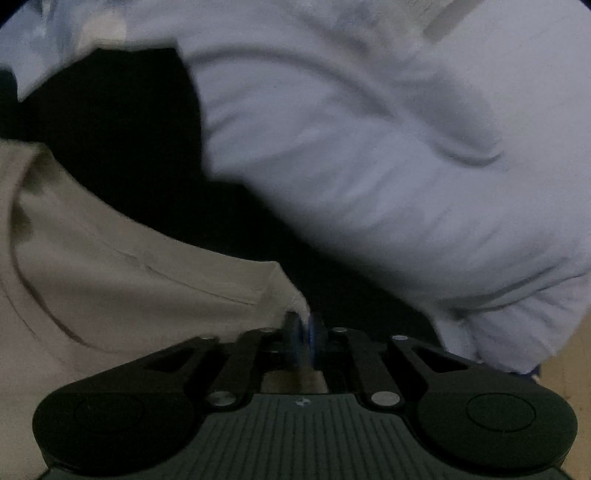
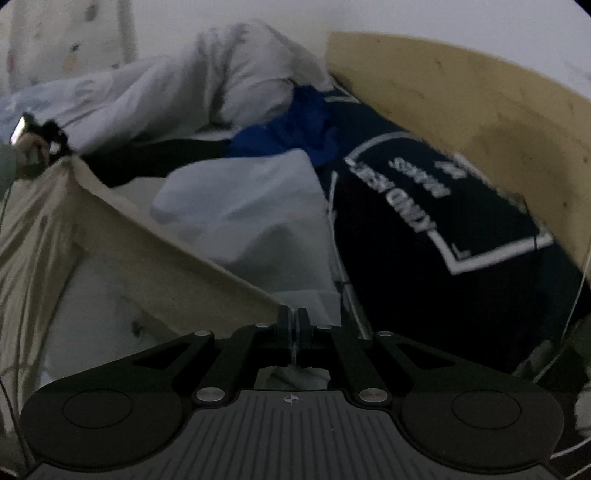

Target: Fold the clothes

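dim light, pale wall (image 2: 443, 18), wooden board (image 2: 461, 92)

Matt beige cloth garment (image 1: 110, 266), wooden board (image 2: 461, 96)

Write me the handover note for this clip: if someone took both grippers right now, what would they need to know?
Left gripper: shut on a corner of the beige garment.
Right gripper: shut on another point of the beige garment's edge, which runs taut up to the left gripper in the right wrist view.
Beige garment: stretched between the two grippers, over a pile of white clothes. A blue cloth and a dark navy printed garment lie beyond, by a wooden board.
Done: garment picked out and spread. No fold visible yet.
Left: lay it flat, fold it, then take on the rest of the pile.
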The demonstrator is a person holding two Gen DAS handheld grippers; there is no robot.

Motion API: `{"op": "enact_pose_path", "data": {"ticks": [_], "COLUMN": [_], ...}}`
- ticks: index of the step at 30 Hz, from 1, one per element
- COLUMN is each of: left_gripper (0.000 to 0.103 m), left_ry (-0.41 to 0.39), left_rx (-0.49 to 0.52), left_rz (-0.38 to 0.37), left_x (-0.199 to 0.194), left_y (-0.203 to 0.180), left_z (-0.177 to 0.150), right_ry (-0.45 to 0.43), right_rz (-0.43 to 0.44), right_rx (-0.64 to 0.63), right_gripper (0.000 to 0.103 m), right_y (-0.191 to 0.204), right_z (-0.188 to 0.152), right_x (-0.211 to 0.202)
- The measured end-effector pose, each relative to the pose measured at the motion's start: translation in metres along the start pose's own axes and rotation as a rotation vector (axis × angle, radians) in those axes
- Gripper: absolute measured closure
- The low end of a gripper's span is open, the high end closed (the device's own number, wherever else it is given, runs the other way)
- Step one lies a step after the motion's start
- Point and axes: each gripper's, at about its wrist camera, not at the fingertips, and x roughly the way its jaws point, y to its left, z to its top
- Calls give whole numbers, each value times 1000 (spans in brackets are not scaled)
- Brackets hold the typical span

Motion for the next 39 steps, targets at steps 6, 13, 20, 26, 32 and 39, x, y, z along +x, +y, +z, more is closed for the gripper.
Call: {"op": "enact_pose_path", "data": {"ticks": [6,13,20,26,32,39], "left_gripper": [23,7,30,41,18,3], "left_ry": [29,184,465,387,234,167], "left_rx": [36,274,402,372,379,529], "left_rz": [-230,-274,-156,-128,-292,-343], "left_x": [23,2,-1,31,-21,-81], "left_y": [-9,-10,-9,-55,-86,-102], "left_z": [-10,-40,-96,-104,-118,-140], "right_ry": [34,57,-7,-33,-65,-98], "right_rz": [-47,-104,-144,-103,-92,-38], "right_rx": [52,107,124,117,140,211], "right_gripper": [95,83,71,59,46,36], "right_y": [-11,-24,-33,-28,-26,-23], "right_z": [-3,-8,-16,-13,-16,-34], "right_x": [27,52,36,19,-4,-18]}}
